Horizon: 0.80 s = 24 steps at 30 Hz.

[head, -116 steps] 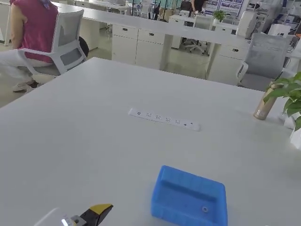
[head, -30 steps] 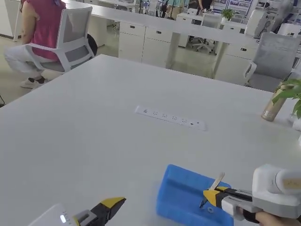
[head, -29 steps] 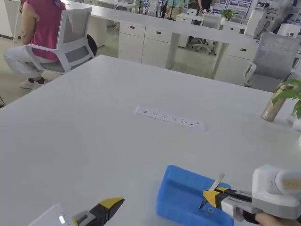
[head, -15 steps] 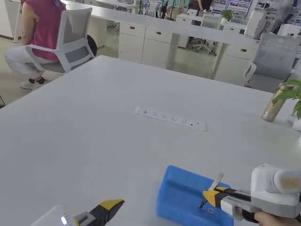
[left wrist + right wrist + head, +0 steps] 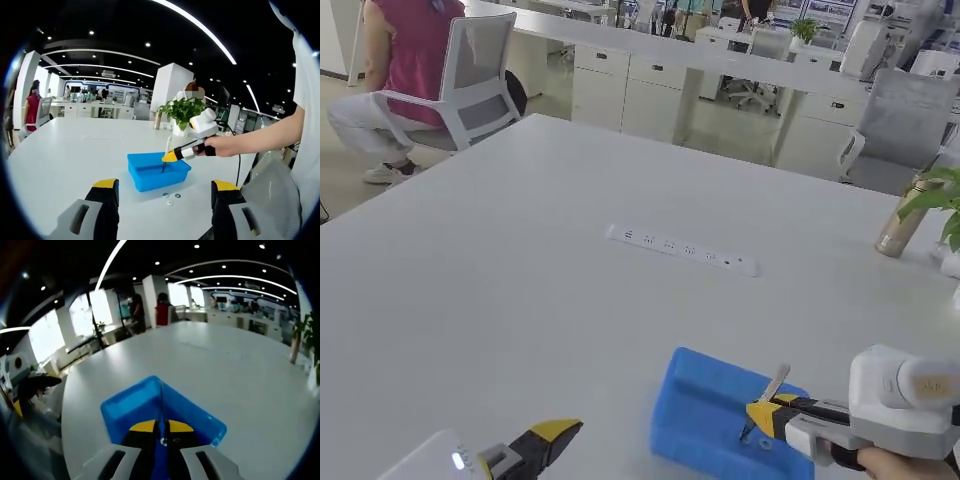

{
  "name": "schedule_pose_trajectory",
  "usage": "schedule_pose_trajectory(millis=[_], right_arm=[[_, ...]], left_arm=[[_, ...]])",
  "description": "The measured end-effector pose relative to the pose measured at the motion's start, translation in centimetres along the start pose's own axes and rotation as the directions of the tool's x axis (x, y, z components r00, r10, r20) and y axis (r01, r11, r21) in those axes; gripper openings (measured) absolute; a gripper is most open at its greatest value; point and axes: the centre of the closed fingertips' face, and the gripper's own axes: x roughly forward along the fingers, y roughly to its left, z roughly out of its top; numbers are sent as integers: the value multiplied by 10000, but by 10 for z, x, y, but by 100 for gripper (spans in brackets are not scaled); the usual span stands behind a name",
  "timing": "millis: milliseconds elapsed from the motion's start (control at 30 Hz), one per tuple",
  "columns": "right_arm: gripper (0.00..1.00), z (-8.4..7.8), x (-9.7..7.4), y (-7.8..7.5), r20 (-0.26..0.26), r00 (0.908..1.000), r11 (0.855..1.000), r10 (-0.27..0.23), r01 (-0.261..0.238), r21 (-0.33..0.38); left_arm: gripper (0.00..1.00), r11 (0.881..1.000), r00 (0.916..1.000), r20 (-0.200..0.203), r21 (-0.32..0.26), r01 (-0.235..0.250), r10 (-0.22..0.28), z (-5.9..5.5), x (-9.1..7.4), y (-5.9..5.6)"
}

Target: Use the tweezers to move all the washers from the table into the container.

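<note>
"So, how did the left gripper (image 5: 165,186) stand?"

"Jaws wide apart, holding nothing. Ahead between them lay three washers (image 5: 170,198) on the table (image 5: 60,150), just before the blue container (image 5: 150,175)."

"And the right gripper (image 5: 161,427)?"

"Clamped on the tweezers (image 5: 161,405), tips down inside the container. Whether the tips held a washer, I could not tell. Beyond, a power strip (image 5: 682,250); its markings were too small to read."

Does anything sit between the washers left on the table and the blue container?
Nothing visible does. The washers lie on bare table beside the container; only its near wall must be cleared.
</note>
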Motion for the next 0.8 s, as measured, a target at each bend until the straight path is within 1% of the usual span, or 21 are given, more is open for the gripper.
schedule_pose_trajectory(millis=[67,167,267,333,400,533,600,633,733,800], right_arm=[[3,0,0,-1,68,10000,9999,-11,10,146],[3,-2,-2,-5,17,9998,9997,-174,174,149],[3,2,-7,-2,353,9994,9987,-61,43,508],[3,7,-11,1,557,9984,9986,-51,21,537],[3,14,-16,8,901,9959,9977,63,-124,665],[3,27,-27,18,1593,9869,9962,255,-383,781],[3,34,-32,23,1971,9797,9953,373,-541,806],[3,37,-36,28,2125,9757,9941,534,-720,806],[3,38,-44,43,2349,9688,9919,788,-997,784],[3,35,-47,53,2381,9661,9892,1001,-1225,811]], left_arm=[[76,10000,10000,-27,27,-20,20,-1,0,0],[76,10000,10000,-34,34,-18,18,-1,0,0],[76,10000,9999,-101,29,-10,10,-2,0,0],[76,10000,9999,-107,65,-26,27,-2,0,0],[76,10000,9999,-113,52,-21,21,-2,0,0],[75,10000,9999,-162,73,-12,13,-3,0,0],[75,10000,9999,-131,68,7,-6,-2,0,0],[75,10000,9999,-128,54,8,-8,-2,0,0],[75,10000,9999,-149,63,19,-18,-3,0,0],[75,10000,9999,-164,75,47,-45,-3,0,-1]])
